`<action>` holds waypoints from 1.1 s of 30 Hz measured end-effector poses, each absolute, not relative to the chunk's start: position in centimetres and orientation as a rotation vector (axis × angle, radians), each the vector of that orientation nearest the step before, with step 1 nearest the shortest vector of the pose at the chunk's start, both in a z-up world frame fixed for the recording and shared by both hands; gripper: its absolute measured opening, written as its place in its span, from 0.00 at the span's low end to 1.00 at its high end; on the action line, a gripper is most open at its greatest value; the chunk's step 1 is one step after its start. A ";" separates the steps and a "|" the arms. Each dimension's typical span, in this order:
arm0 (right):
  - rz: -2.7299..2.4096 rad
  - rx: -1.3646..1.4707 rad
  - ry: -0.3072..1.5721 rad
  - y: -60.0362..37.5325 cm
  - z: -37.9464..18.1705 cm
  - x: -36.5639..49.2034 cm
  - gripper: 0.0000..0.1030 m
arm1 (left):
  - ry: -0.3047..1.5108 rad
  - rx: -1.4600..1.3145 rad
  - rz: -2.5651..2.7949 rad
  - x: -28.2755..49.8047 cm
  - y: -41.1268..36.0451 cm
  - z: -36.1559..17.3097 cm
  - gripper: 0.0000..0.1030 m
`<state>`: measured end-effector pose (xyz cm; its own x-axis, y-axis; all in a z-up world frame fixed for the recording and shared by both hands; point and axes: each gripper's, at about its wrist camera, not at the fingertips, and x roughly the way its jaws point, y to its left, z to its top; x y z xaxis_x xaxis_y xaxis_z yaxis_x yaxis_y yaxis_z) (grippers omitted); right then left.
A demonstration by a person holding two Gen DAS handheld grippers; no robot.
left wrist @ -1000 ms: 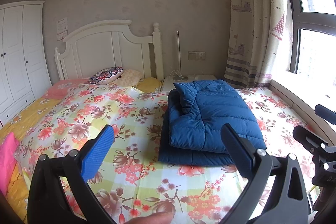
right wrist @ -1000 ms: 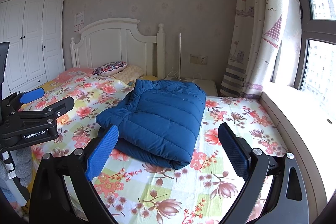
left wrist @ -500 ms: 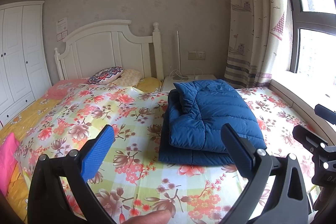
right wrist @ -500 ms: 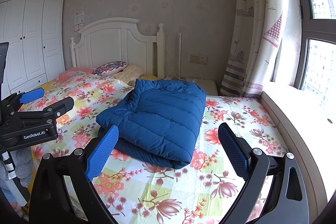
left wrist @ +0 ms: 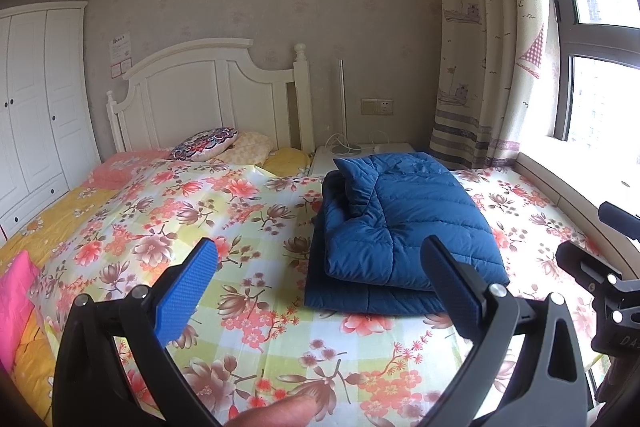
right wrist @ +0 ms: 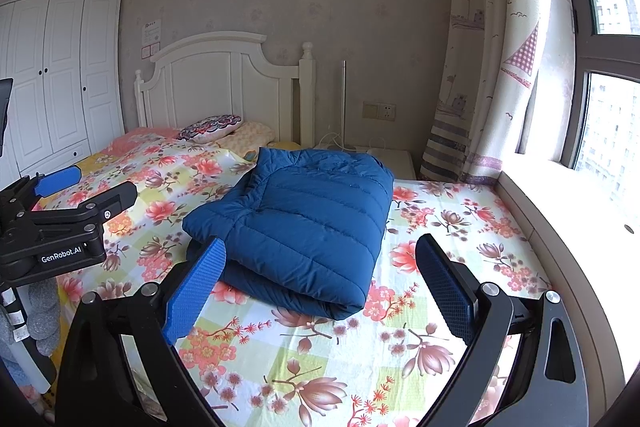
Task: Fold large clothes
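hidden: lower layers of the jacket [right wrist: 296,223] sit under its top fold, collar and sleeves not readable; bedside cabinet [left wrist: 360,153] mostly blocked behind it; a fingertip [left wrist: 280,411] cut off at the bottom edge of the left view
wardrobe [right wrist: 56,75]: far left of both tools, white panelled doors, cropped by the lens rim
left tool [left wrist: 320,279]: released, jaws spread wide, nothing between them; black frame, blue textured pads [left wrist: 186,291]; also seen side-on at the left edge of the right view
bed [left wrist: 160,227]: under and ahead of both tools; floral sheet, smooth, checked green and white with orange blossoms; white arched wooden headboard [left wrist: 200,95]
pillows [left wrist: 208,147]: far ahead, against the headboard, one with a round patterned face
jacket: blue quilted puffer, folded into a thick rectangle, flat on the bed; ahead and right of the left tool, ahead and slightly left of the right tool, touching neither
right tool [right wrist: 320,283]: released, jaws wide, empty; same blue pads
curtain [right wrist: 492,47]: far right, pale printed fabric, striped hem
window [right wrist: 608,67]: right edge, overexposed, detail washed out
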<state>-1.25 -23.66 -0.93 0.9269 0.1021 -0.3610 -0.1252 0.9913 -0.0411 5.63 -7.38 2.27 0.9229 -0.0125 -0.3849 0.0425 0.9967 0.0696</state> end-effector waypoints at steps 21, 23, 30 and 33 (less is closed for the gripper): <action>0.126 -0.053 0.399 -23.8 -2.5 -0.3 0.89 | 0.386 0.091 -0.052 6.0 -7.5 1.8 0.98; 0.123 -0.045 0.419 -24.0 -3.2 0.3 0.89 | 0.399 0.083 -0.089 6.7 -7.7 1.3 0.98; 0.069 -0.007 0.519 -28.5 -5.2 5.0 0.89 | 0.583 0.120 -0.186 14.4 -6.7 -2.3 0.98; -0.076 0.027 0.551 -35.3 -4.2 8.0 0.89 | 0.699 0.050 -0.052 22.7 0.1 -2.7 0.98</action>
